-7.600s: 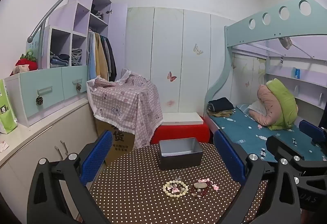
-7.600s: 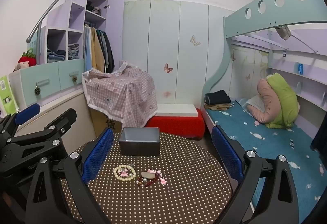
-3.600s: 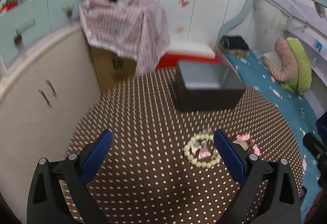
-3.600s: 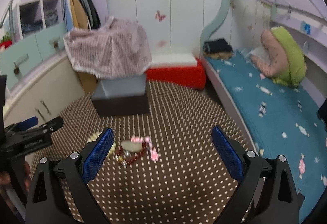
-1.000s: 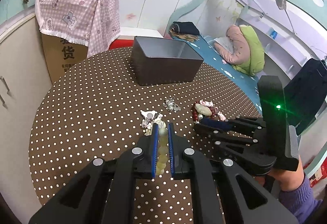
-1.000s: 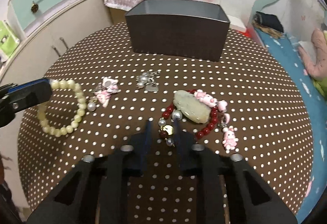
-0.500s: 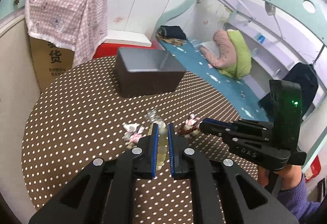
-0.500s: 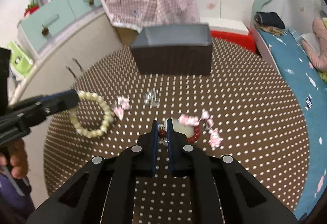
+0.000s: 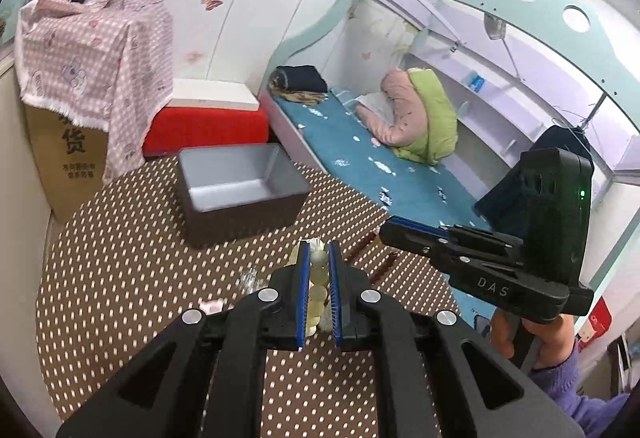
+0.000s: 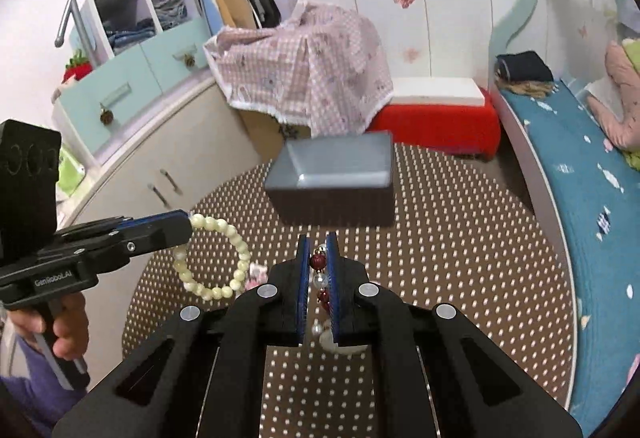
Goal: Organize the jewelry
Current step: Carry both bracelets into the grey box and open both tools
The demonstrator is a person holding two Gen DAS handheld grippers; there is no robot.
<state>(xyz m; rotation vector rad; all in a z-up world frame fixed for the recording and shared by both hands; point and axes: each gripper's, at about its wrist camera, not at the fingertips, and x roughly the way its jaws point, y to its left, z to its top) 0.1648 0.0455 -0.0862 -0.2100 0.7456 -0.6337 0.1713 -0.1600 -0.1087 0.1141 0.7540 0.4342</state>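
1. The left gripper point(image 9: 319, 258) is being kept pressed together on the pale bead bracelet point(image 10: 224, 258), several cream beads being pinched between its blue pads.
2. In the right wrist view the rest of that bracelet is being seen as an open loop hanging from the gripper's tip, clear of the dotted tablecloth point(image 10: 460, 238).
3. The right gripper point(image 10: 319, 250) is being kept closed on the red bead bracelet point(image 10: 319, 261); dark red and pearly beads are being clamped between its pads, and a pale piece is hanging below the fingers.
4. In the left wrist view dark red strands are being seen dangling under the right gripper's tip, above the cloth.
5. The grey box point(image 9: 240, 194) is being seen beyond both grippers, open at the top and standing on the table, apart from both bracelets.
6. Small pink charms point(image 10: 256, 276) and a silvery trinket point(image 9: 248, 280) are lying on the cloth just behind the hanging pale loop.
7. Each gripper's handle is being gripped by a hand point(image 10: 68, 326) in a purple sleeve.
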